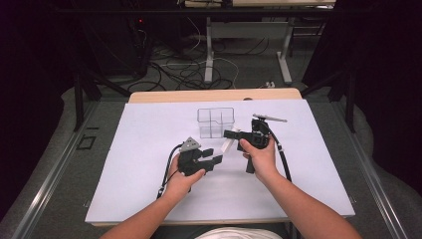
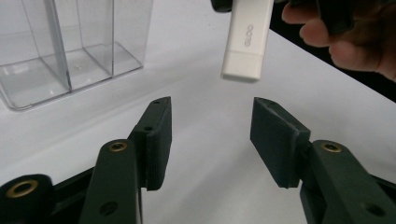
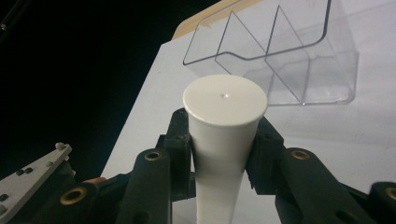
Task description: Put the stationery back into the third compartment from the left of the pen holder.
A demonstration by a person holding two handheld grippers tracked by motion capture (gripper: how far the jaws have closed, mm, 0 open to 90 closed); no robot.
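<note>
Item: white tube (image 3: 223, 140) — clamped in your right gripper (image 1: 234, 134), held above the table, long axis slanting down toward your left gripper (image 1: 211, 157). Left jaws apart, empty, just below the tube's end. Clear divided box (image 1: 215, 122) — beyond both.

In the left gripper view the clear divided organizer (image 2: 70, 46) runs off the top and left edges, and the white tube (image 2: 245, 42) is cut by the top edge, so its grip is unseen. In the right gripper view the tube's (image 3: 224, 140) lower end leaves the bottom edge, its sides hidden behind the right gripper's (image 3: 224, 154) pads. In the high view the tube (image 1: 227, 145) is too small to read.
</note>
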